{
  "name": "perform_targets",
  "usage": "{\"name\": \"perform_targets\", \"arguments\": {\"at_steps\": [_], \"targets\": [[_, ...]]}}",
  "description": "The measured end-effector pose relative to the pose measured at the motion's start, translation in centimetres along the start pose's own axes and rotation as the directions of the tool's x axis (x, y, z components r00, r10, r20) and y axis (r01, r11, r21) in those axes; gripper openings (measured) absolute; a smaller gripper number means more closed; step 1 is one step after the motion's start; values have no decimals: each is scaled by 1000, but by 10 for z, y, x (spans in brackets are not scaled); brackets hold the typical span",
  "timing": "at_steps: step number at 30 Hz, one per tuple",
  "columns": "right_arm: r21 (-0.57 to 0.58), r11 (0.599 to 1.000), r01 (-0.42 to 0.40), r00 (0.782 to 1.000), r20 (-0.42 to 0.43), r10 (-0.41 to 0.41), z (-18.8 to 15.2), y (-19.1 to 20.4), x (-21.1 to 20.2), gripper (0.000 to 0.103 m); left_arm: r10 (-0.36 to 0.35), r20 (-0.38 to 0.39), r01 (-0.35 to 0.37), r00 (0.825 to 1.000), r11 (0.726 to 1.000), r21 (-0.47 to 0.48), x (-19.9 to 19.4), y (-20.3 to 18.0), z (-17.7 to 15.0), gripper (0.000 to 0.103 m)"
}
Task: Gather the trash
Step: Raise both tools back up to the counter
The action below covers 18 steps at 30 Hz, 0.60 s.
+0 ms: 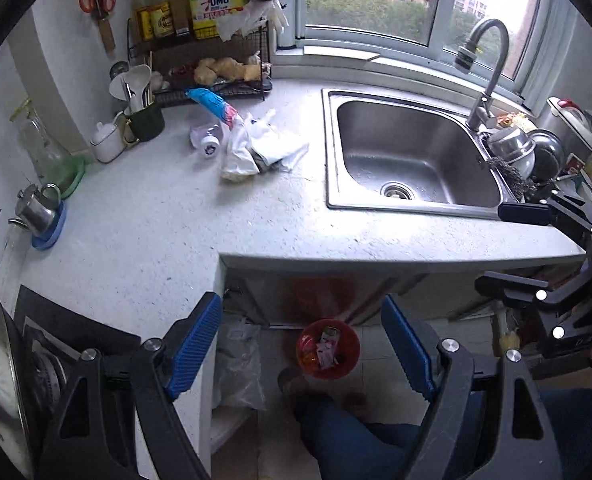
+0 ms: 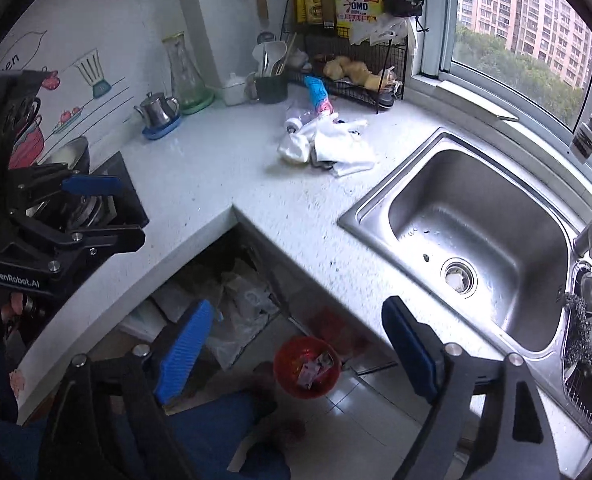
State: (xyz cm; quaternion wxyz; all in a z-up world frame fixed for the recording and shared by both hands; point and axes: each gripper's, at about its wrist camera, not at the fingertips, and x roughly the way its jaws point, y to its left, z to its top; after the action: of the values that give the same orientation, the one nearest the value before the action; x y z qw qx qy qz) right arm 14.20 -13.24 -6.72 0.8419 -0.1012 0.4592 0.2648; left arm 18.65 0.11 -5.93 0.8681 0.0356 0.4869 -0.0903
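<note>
While my left hand-held gripper [image 1: 301,354] and right hand-held gripper [image 2: 294,354] gape wide and empty above the round red plastic bin [image 1: 327,354] already holding wrappers, the crumpled white plastic-bag pile [image 1: 262,152] waits ahead on the speckled white tabletop [image 1: 156,216].

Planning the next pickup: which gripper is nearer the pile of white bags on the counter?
Hard to call, perhaps the left. Both the left gripper and the right gripper hover open over the red bin, well short of the white bags.

A home kitchen: steel sink [image 1: 411,152] set in the surface, wire rack [image 1: 212,60] of oil bottles at its back corner, gas hob [image 2: 96,204].
</note>
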Motion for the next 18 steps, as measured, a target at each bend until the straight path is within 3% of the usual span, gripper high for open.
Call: {"name": "perform_targets", "arguments": {"at_steps": [7,18], "targets": [[47,999,28,1000,-3,-28,30,-16,21,88,7,-25,-8,1000,1000,-14,29,30,41,80],[157,985,74,997,-49,-67,106,-45,80,88,-65,-111,64,992,998,-10,104,84,114,80]]}}
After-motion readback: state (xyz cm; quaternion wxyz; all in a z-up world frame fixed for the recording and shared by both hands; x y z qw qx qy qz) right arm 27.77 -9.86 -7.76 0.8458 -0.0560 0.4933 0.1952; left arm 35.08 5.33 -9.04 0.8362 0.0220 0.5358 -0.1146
